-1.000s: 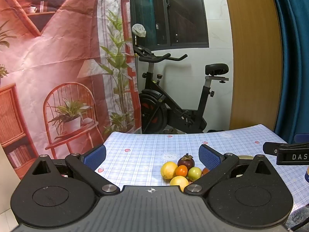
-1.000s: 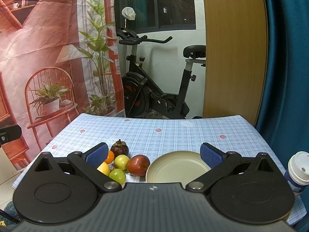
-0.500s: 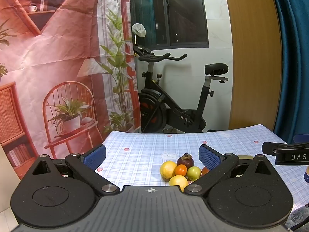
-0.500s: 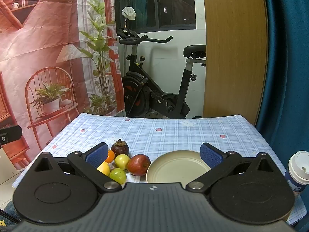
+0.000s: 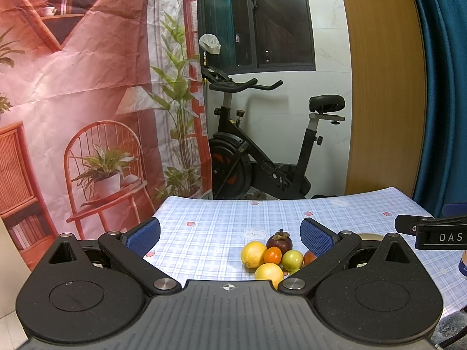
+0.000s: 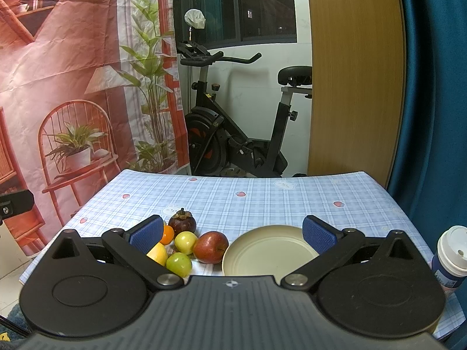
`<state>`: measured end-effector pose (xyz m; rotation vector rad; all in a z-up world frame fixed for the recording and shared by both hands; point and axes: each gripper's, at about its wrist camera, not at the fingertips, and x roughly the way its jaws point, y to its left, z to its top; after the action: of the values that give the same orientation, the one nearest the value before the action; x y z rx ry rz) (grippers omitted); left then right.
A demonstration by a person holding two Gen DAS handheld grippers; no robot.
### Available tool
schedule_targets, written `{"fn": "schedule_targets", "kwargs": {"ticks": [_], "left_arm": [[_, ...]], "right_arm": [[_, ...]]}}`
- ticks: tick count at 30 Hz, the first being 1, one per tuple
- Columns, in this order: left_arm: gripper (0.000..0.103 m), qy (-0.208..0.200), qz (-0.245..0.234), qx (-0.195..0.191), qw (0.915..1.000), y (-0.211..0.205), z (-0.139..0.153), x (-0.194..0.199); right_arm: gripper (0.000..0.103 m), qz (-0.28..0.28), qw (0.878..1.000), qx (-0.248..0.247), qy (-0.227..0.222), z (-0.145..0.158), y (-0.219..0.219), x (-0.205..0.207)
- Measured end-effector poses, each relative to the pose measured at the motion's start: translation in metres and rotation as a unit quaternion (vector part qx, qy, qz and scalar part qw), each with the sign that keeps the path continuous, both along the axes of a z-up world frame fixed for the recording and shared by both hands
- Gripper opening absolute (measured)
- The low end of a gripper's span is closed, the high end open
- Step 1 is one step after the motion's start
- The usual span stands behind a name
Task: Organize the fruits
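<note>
Left claw (image 5: 230, 234) wide open, nothing held; fruit pile just ahead, toward its right finger: mangosteen (image 5: 279, 240), 2 lemons, small orange (image 5: 272, 254), green apple (image 5: 292, 259). Right claw (image 6: 233, 230) also wide open, empty. Red apple (image 6: 210, 247) between its fingers, touching plate (image 6: 270, 252); other fruit by left finger. Cup (image 6: 451, 258) off to the right.

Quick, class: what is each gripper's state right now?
Left gripper: open, holding nothing.
Right gripper: open, holding nothing.
</note>
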<state>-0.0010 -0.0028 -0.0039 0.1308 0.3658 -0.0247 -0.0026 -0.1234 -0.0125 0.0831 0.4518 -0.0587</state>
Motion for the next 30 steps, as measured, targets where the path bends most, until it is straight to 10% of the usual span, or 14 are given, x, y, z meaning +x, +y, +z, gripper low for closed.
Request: {"fn": "schedule_targets", "kwargs": {"ticks": [11,30], "left_arm": [[0.103,0.03,-0.003,0.021,0.9993,0.006,-0.009,0.027],[0.097,0.011,0.0,-0.02,0.9997,0.023,-0.021,0.089]], "right_arm": [[0.103,0.03,0.998,0.056,0.016,-0.024,-0.014,0.017],[0.103,0.058,0.989,0.046,-0.128,-0.049,-0.032,0.066]]}}
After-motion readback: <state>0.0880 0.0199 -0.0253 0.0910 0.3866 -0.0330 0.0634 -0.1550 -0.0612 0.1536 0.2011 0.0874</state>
